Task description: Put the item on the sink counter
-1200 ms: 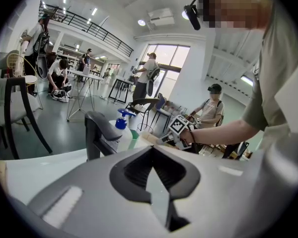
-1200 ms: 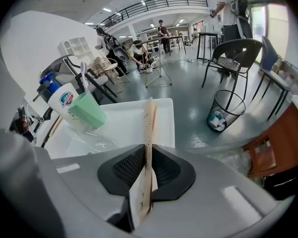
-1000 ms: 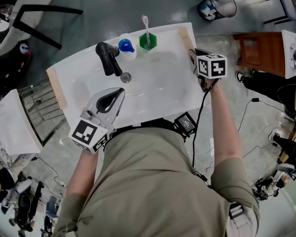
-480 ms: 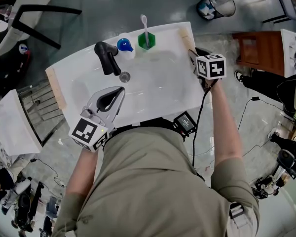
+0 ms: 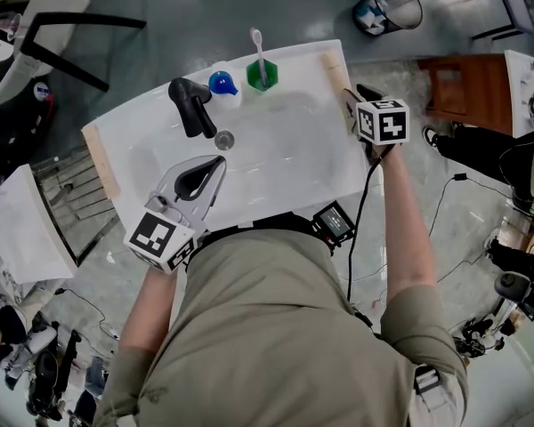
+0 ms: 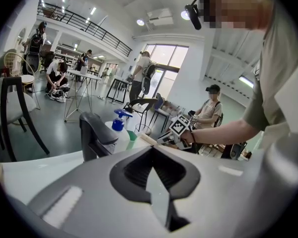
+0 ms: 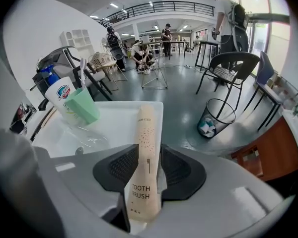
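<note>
A long beige toothbrush box (image 7: 145, 157) lies along the right edge of the white sink counter (image 5: 334, 163), seen from above as a pale strip (image 5: 335, 71). My right gripper (image 7: 145, 170) straddles its near end. The jaws are opening, and the box sits between them with a thin gap on the left side. From above, this gripper (image 5: 351, 103) sits at the counter's right rim. My left gripper (image 5: 217, 164) hovers over the basin's near side, shut on nothing, and looks empty in its own view (image 6: 154, 167).
A black faucet (image 5: 191, 105), a blue-capped bottle (image 5: 222, 83) and a green cup with a toothbrush (image 5: 265, 74) stand at the back of the counter. The drain (image 5: 223, 139) is in the basin. A wire bin (image 5: 390, 7) and a wooden stool (image 5: 467, 92) stand to the right.
The right gripper's jaws have spread a little around the box, and its outer jaw now shows past the counter's edge. The box and the left gripper have stayed put.
</note>
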